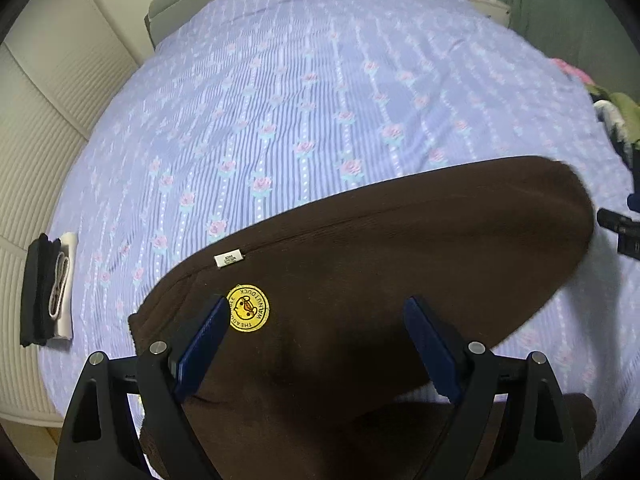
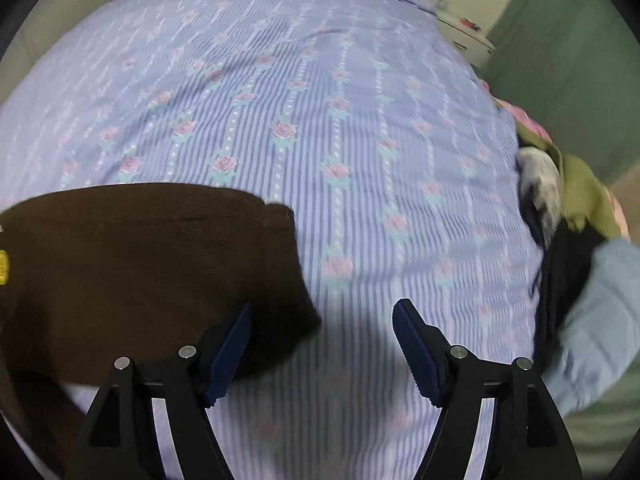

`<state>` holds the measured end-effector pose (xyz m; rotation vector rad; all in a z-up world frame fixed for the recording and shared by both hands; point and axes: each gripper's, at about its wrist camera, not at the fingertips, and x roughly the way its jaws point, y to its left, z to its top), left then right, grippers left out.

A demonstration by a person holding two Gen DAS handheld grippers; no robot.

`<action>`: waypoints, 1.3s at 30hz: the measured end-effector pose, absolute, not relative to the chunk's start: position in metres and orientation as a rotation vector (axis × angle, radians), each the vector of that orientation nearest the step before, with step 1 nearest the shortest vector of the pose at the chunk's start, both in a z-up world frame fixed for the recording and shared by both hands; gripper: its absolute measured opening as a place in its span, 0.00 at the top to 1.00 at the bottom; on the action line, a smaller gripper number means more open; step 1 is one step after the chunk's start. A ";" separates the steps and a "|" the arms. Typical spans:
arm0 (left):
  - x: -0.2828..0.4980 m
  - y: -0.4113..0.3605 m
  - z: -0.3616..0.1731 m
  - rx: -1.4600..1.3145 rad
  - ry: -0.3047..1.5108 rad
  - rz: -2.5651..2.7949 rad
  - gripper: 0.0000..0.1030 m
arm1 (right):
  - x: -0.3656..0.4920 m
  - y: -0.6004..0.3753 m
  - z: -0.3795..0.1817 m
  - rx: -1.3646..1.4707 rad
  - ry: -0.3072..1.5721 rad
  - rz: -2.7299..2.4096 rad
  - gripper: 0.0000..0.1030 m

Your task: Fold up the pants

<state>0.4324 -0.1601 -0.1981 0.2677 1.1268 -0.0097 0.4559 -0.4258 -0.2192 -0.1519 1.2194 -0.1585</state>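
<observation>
Brown pants (image 1: 400,248) lie near the bed (image 1: 320,80) edge; left gripper (image 1: 316,344) and right gripper (image 2: 322,344) hang released, pointing down.

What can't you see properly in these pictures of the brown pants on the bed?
- Left wrist view: the near end of the brown pants is cut off by the bottom edge and covered by the left hand-held gripper.
- Left wrist view: the print on the white tag is too small to read.
- Right wrist view: the clothes pile at the right edge is blurred and cut off.
- Right wrist view: the yellow patch is cut off by the left edge.
</observation>
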 end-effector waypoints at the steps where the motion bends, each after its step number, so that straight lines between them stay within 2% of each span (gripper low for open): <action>1: 0.427 -0.161 -0.191 0.270 1.112 -0.018 0.13 | 0.447 -0.425 -0.213 -0.166 1.210 -0.171 0.30; 11: 0.368 -0.149 -0.139 0.217 1.019 -0.066 0.13 | 0.368 -0.423 -0.157 -0.043 1.137 -0.219 0.30; 23: 0.297 -0.065 -0.106 0.092 1.007 -0.095 0.05 | 0.269 -0.349 -0.106 0.093 1.034 -0.240 0.30; 31: 0.262 0.007 -0.136 0.126 1.090 -0.110 0.05 | 0.200 -0.296 -0.137 0.218 1.100 -0.344 0.30; 39: 0.237 0.047 -0.177 0.151 1.173 -0.116 0.05 | 0.146 -0.253 -0.185 0.315 1.166 -0.395 0.30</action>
